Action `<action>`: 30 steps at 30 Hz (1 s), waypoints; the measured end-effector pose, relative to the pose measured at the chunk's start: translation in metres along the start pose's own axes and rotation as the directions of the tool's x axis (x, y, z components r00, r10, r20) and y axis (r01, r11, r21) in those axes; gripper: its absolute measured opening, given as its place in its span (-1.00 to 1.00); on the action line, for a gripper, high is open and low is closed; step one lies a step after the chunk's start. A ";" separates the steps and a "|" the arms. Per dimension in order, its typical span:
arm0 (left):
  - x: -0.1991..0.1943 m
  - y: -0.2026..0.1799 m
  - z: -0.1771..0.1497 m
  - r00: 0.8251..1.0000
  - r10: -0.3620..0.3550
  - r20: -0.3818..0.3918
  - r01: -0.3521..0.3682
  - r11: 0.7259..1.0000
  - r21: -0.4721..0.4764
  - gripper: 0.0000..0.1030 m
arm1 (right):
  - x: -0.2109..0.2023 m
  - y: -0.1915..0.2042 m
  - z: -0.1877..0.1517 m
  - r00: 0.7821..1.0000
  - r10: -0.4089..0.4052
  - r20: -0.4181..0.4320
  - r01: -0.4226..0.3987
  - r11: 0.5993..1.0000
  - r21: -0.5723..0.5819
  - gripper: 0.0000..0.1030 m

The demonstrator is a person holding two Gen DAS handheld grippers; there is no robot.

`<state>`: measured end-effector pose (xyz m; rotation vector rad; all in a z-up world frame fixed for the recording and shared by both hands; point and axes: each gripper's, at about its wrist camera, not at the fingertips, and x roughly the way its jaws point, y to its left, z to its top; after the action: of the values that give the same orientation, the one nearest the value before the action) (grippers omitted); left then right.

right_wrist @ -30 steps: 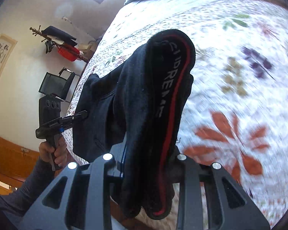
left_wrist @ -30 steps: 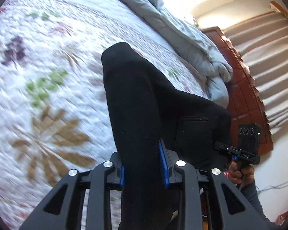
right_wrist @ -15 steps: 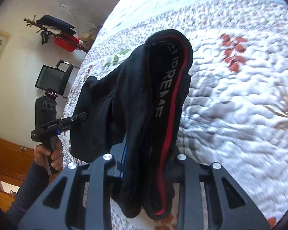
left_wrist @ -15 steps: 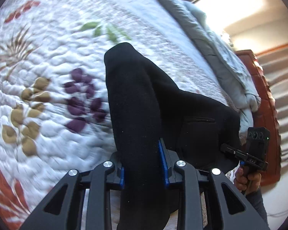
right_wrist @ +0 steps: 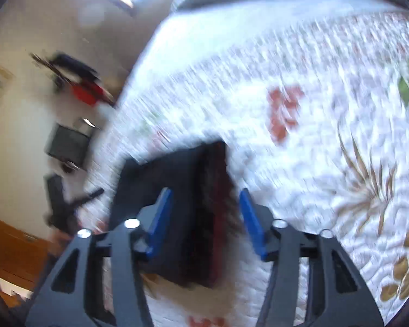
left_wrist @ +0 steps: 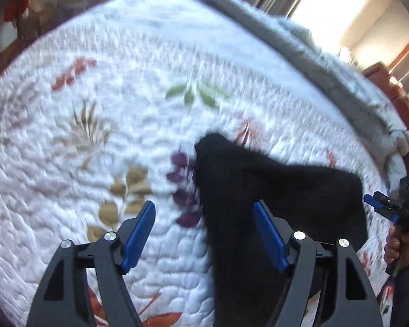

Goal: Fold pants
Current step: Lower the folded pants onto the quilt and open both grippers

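Note:
The black pants [left_wrist: 272, 190] lie on the floral quilt [left_wrist: 122, 109], one end running under my left gripper. My left gripper [left_wrist: 204, 215] is open, its blue pads wide apart, with the cloth loose between and to the right of them. In the right wrist view the pants [right_wrist: 177, 190], black with a red stripe, lie between the spread blue pads of my right gripper [right_wrist: 205, 201], which is open. The right gripper also shows in the left wrist view [left_wrist: 387, 204], at the far right. The right view is motion-blurred.
A grey duvet [left_wrist: 340, 76] is bunched along the far side of the bed beside a wooden headboard [left_wrist: 406, 103]. In the right wrist view a coat rack with a red item [right_wrist: 84, 90] and a dark chair [right_wrist: 68, 144] stand by the wall.
Both grippers were shut on the pants and holding them up. Now both have opened and the pants have dropped onto the quilt; the cameras have pulled back and tilted.

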<state>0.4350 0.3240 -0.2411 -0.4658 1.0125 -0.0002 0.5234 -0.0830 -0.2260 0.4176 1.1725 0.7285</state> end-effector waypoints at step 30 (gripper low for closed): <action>0.014 0.003 -0.096 0.987 -0.157 0.024 0.158 0.978 -0.133 0.52 | 0.048 -0.048 -0.112 0.946 0.322 0.041 -0.319 0.900 0.297 -1.00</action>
<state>0.3635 0.2880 -0.2954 -0.6682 0.9640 -0.0708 0.4428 -0.0908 -0.3290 0.8803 1.2417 0.8376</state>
